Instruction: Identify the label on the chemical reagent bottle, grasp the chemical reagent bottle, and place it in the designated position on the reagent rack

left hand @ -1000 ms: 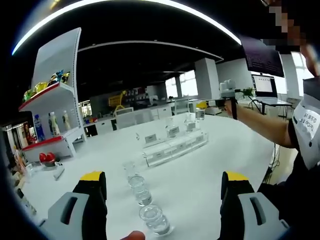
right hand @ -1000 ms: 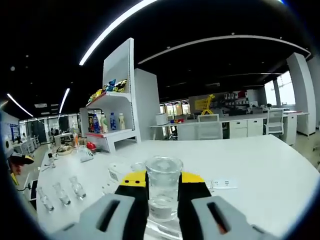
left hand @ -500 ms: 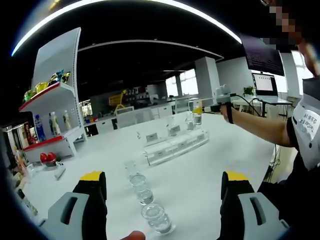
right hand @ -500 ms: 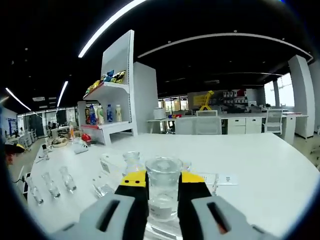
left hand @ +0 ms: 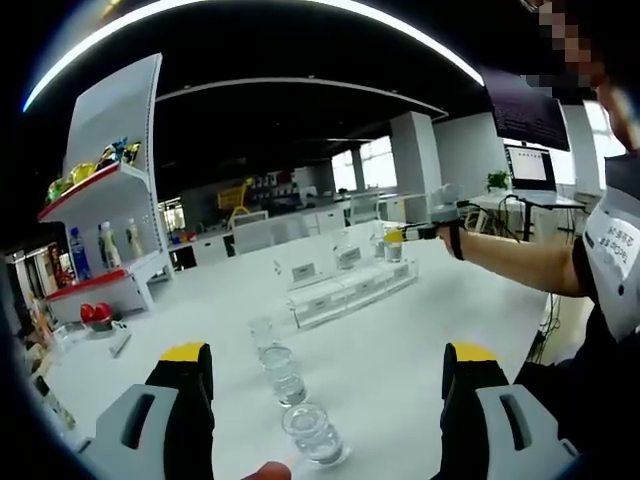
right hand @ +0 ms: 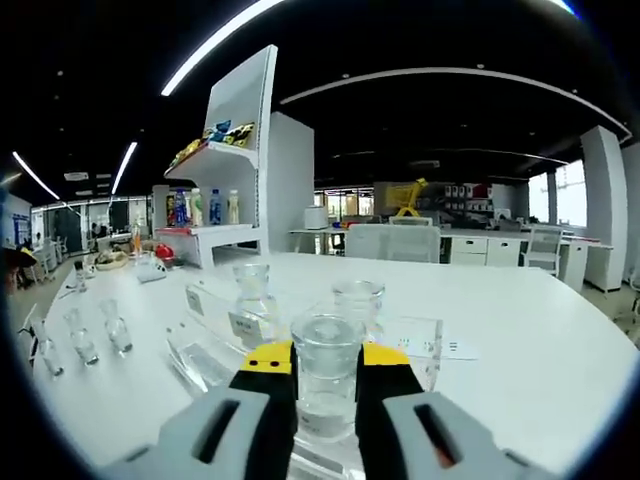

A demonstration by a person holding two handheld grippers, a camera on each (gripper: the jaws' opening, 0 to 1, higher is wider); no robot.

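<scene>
Right gripper (right hand: 325,375) grasps a clear reagent bottle (right hand: 326,385) beside the rack.
Two bottles (right hand: 251,290) stand on the acrylic rack (right hand: 215,345) at 12 o'clock; the left gripper (left hand: 328,375) is released, three bottles (left hand: 284,372) between its jaws.

On the table (left hand: 440,330) we see three bottles (left hand: 283,373) in a row before the reagent rack (left hand: 350,291). Two bottles (right hand: 252,290) stand in the rack; shelf unit (left hand: 105,215) well behind-left of it.

A white table (left hand: 420,330) carries a clear reagent rack (left hand: 350,290) and three loose bottles (left hand: 283,375) (in a row).
</scene>
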